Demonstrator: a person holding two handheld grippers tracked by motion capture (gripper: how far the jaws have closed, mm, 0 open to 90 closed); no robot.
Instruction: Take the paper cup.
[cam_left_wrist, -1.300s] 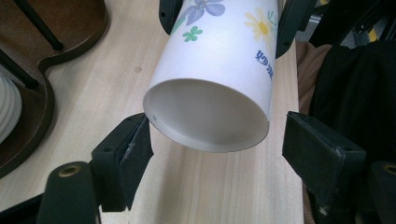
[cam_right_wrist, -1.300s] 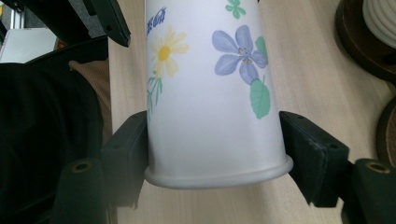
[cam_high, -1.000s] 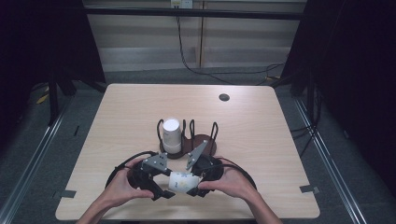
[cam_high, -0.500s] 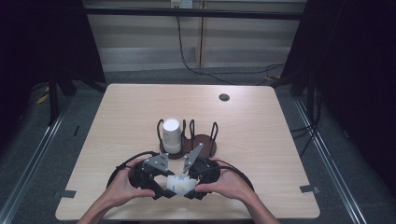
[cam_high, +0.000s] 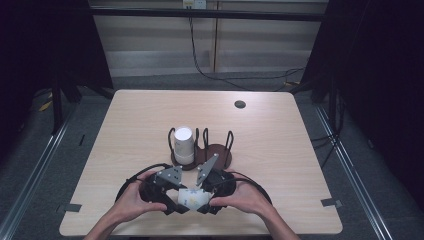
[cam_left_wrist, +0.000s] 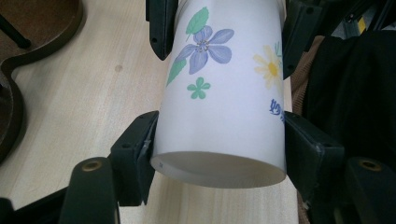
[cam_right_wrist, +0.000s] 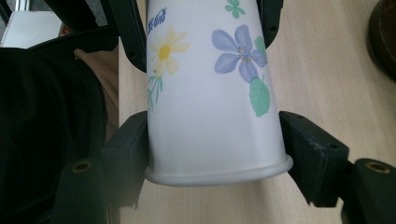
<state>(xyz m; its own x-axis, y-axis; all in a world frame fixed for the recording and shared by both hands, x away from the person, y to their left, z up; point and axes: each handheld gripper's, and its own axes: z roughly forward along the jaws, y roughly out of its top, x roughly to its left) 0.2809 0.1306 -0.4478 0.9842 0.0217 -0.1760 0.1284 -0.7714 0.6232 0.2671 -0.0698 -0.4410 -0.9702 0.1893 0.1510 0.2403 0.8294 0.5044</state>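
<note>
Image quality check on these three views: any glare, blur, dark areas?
High view: table evenly lit, surroundings nearly black, grippers' detail soft. Left gripper view: floral paper cup sharp, no glare, dark cloth at right loses detail. Right gripper view: cup print crisp, far jaws slightly soft.

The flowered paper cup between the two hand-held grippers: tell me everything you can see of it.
The paper cup is white, printed with a purple flower, green leaves, a yellow daisy and blue writing. It lies on its side just above the table near its front edge. The left hand-held gripper clamps its base end, its jaws having just closed; the right hand-held gripper clamps the rolled-rim end.
</note>
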